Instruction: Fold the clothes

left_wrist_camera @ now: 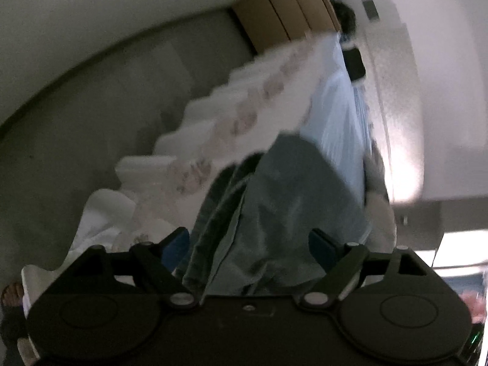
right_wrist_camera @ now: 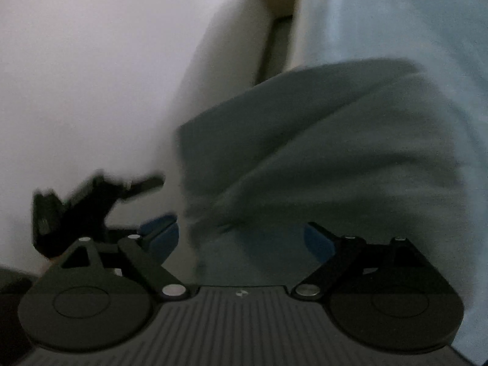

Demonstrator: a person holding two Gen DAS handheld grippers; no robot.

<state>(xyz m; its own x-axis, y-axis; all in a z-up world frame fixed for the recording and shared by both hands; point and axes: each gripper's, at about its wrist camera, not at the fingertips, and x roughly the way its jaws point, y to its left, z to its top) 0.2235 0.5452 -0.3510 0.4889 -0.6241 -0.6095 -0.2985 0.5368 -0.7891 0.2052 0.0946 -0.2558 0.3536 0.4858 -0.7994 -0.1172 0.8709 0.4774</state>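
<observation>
A pair of blue-grey jeans (left_wrist_camera: 289, 189) lies bunched on a light blue cloth (left_wrist_camera: 335, 106). My left gripper (left_wrist_camera: 248, 244) stands wide over the near end of the jeans, with the denim folds running between its blue pads (left_wrist_camera: 177, 244); I see no squeeze on the cloth. In the right wrist view the same jeans (right_wrist_camera: 305, 140) fill the middle, blurred. My right gripper (right_wrist_camera: 241, 238) hovers above them with its jaws wide and nothing pinched. The black body of the left gripper (right_wrist_camera: 91, 207) shows blurred at the left.
A white cloth with a pink floral print (left_wrist_camera: 259, 91) hangs beside the jeans over a grey floor (left_wrist_camera: 91, 122). Brown cardboard boxes (left_wrist_camera: 286, 15) stand at the far end. The light blue cloth (right_wrist_camera: 381, 15) spreads to the right, a white surface (right_wrist_camera: 76, 76) to the left.
</observation>
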